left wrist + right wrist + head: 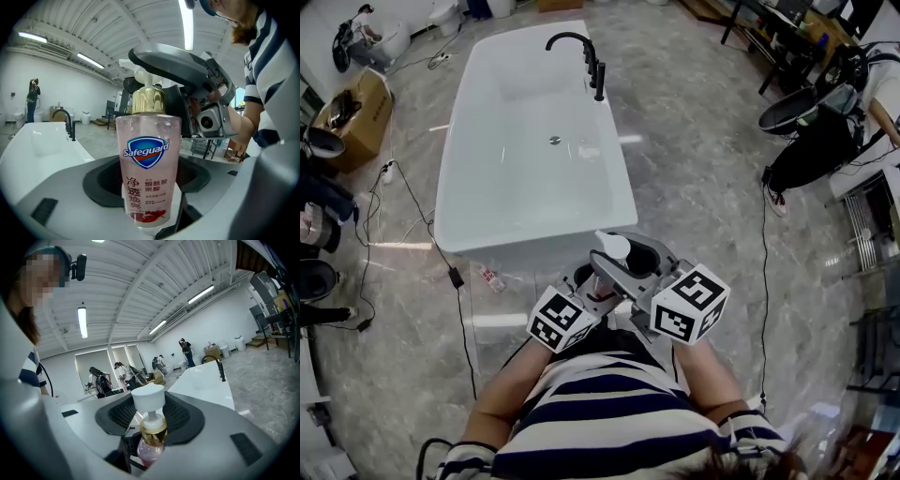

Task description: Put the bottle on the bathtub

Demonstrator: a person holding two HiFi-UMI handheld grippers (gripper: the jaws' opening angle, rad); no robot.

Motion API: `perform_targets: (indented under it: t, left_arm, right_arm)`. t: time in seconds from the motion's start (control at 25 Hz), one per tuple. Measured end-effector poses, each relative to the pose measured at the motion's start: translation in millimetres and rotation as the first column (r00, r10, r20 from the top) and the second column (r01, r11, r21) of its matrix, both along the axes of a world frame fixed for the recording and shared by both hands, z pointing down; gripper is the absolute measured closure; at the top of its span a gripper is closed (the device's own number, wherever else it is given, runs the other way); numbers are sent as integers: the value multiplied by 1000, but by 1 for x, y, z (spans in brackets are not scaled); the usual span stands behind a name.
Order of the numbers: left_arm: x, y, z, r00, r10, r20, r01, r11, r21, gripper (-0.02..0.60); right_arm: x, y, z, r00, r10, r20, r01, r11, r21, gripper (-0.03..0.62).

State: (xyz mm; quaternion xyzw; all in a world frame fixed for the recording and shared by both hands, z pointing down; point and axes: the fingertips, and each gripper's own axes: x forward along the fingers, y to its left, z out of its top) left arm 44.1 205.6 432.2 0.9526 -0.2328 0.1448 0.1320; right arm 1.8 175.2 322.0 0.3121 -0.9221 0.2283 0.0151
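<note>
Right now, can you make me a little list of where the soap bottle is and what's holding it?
bottle: pink Safeguard pump bottle, upright
left gripper: jaws on the bottle's body
right gripper: jaws at its pump neck
bathtub: white, just ahead; bottle not on it yet
faucet: black, on the rim toward the far end

Clear pump bottle (149, 168) of pink soap, blue Safeguard shield on label, gold collar, white pump head. Stands upright at centre of left gripper view. Sits at lower centre of head view, just below near end of white freestanding bathtub (450, 202).
</note>
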Motion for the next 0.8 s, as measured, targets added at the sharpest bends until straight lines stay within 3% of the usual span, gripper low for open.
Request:
perform_targets:
  t: [0.8]
  left_arm:
    - [-23,-103,-1,997,65,-45,-66,998,-25,262]
  right_arm:
    - [-24,-109,2,997,66,-30,-67,997,-30,410]
